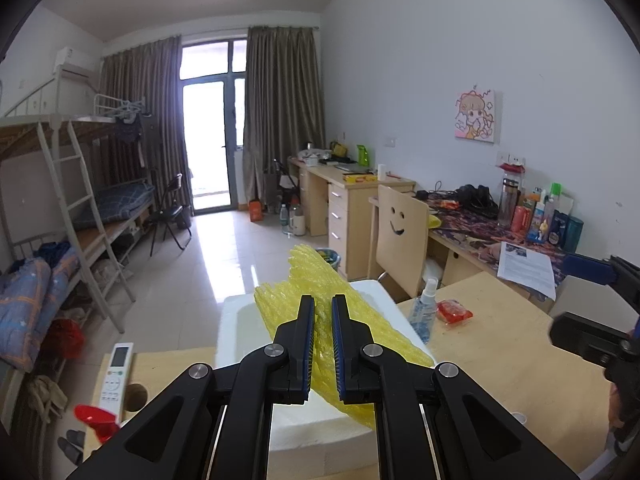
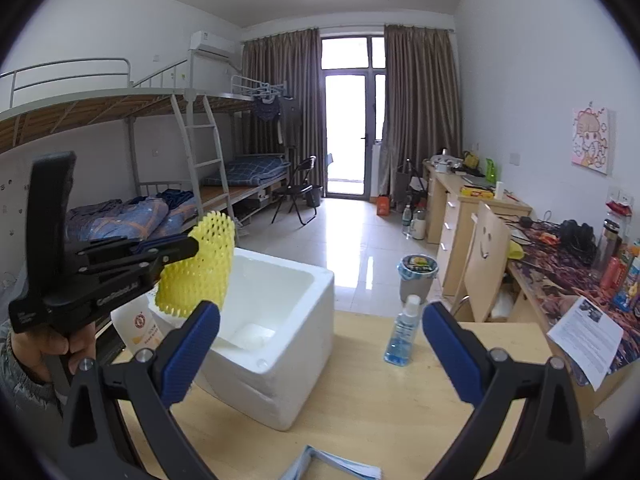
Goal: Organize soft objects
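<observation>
1. Here, the yellow foam net [image 1: 360, 320] is pinched in my left claw [image 1: 323, 312], hanging above the white foam box [image 2: 280, 320].
2. My right claw [image 2: 320, 344] gapes empty over the desk [image 2: 360, 400].
3. Carrying step; next, I judge, lower and release inside.

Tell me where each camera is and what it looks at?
Left wrist: sits on the left gripper, looking along fingers shut on the yellow foam net over the white foam box; the right gripper's edge shows.
Right wrist: sits on the open right gripper, facing the box and the spray bottle; a hand holds the left gripper.
Shared: net, box, bottle, smiley chair, dorm room.
</observation>
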`<state>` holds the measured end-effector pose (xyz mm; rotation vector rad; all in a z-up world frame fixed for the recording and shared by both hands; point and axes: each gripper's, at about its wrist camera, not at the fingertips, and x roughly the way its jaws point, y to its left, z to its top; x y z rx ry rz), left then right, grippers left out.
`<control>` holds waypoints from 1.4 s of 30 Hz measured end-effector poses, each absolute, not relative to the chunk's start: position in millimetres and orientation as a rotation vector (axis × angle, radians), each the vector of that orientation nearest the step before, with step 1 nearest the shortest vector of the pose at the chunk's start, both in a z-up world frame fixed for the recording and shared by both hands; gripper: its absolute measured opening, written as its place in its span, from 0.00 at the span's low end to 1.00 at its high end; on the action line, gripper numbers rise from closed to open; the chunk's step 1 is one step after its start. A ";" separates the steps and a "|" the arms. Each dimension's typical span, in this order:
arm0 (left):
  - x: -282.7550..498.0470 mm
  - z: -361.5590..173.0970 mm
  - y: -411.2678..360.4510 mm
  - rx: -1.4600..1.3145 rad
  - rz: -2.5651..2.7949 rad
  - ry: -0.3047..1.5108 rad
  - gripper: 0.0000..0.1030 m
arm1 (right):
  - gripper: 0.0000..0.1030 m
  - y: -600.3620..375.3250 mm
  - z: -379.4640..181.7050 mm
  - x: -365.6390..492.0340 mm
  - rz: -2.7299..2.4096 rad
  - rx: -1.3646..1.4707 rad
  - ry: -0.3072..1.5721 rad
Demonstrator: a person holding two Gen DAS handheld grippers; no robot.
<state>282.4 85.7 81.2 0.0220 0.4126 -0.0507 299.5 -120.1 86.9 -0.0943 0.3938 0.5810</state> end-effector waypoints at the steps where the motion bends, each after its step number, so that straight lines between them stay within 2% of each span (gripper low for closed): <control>1: 286.5 80.8 82.2 0.023 -0.053 0.417 0.09 | 0.99 -123.5 86.3 298.7 0.574 -0.091 0.393; 15: 310.4 71.7 74.7 0.035 -0.032 0.457 0.09 | 0.99 -147.0 72.2 294.7 0.519 -0.074 0.409; 17: 312.8 70.5 72.6 0.040 -0.028 0.464 0.14 | 0.99 -148.3 71.6 293.5 0.517 -0.068 0.410; 19: 313.4 70.8 71.2 0.044 -0.020 0.467 0.35 | 0.99 -149.5 71.5 292.4 0.517 -0.061 0.410; 20: 312.8 71.4 71.5 0.041 -0.015 0.463 0.57 | 0.99 -149.5 71.9 290.7 0.516 -0.058 0.410; 21: 311.2 72.4 72.5 0.034 -0.002 0.453 0.74 | 0.99 -150.4 71.5 291.2 0.516 -0.056 0.411; 22: 308.9 74.0 73.8 0.025 0.020 0.438 0.81 | 0.99 -150.8 71.8 290.7 0.515 -0.054 0.411; 27: 298.6 82.5 74.7 -0.004 0.045 0.407 0.97 | 0.99 -153.4 74.1 288.2 0.519 -0.048 0.406; 42: 241.2 111.0 52.8 0.033 0.024 0.327 0.99 | 0.99 -160.0 88.5 258.2 0.552 -0.045 0.357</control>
